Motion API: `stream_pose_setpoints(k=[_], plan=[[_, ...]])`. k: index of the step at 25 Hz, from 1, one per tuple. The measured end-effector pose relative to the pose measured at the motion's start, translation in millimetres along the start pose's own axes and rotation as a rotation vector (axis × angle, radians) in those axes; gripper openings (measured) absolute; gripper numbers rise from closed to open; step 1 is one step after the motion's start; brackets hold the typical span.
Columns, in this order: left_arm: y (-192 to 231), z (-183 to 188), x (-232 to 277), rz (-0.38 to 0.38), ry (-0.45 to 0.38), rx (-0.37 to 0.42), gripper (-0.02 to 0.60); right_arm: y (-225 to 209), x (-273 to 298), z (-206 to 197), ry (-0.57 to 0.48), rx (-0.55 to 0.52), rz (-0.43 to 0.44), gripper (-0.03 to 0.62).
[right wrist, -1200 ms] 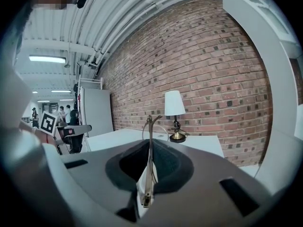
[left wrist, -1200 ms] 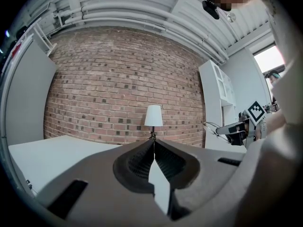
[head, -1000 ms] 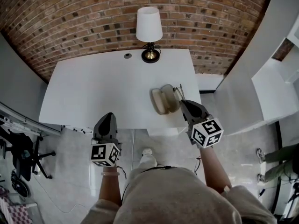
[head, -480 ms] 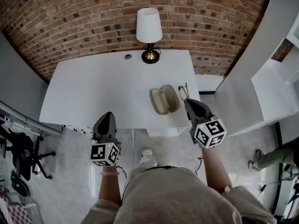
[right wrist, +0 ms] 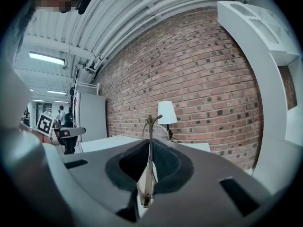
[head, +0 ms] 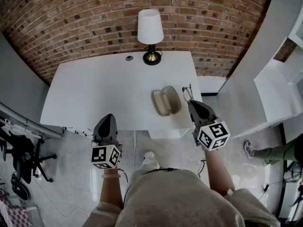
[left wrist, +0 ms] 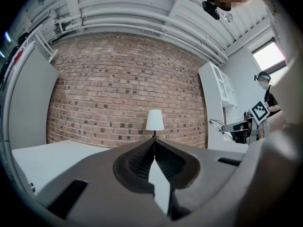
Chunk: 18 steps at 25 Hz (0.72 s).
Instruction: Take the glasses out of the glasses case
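At the white table's (head: 94,89) right edge: glasses (head: 187,92), held just right of the open glasses case (head: 166,100). One temple is clamped lengthwise in the right gripper (head: 191,103), frame front pointing away toward the brick wall (head: 71,13). Left gripper (head: 109,117): jaws together, empty, at the table's near edge.

In the lower half of the head view the person wears a loose grey-beige top (head: 180,200) with a thin dark cord across its upper edge. There is a pale band (head: 111,175) at the wrist on the left and a white shoe (head: 150,161) at centre. The left gripper (head: 110,117) and right gripper (head: 191,103) are dark grey wedges, each backed by a white cube with black square markers.
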<state>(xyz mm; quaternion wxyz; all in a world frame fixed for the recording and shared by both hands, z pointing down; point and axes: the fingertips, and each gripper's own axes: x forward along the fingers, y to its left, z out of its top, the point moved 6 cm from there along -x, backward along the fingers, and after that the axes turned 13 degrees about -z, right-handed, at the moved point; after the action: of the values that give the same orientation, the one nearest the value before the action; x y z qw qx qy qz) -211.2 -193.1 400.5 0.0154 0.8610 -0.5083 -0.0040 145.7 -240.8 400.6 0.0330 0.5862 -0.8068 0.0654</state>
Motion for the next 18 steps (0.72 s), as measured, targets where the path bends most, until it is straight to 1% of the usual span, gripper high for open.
stream_pose_setpoints(k=[18], plan=[[-0.6,-1.7,-4.7,0.007,0.01,-0.002,0.006,-1.9,-2.8,-2.8,0.0,0.018,-0.008,0.018]])
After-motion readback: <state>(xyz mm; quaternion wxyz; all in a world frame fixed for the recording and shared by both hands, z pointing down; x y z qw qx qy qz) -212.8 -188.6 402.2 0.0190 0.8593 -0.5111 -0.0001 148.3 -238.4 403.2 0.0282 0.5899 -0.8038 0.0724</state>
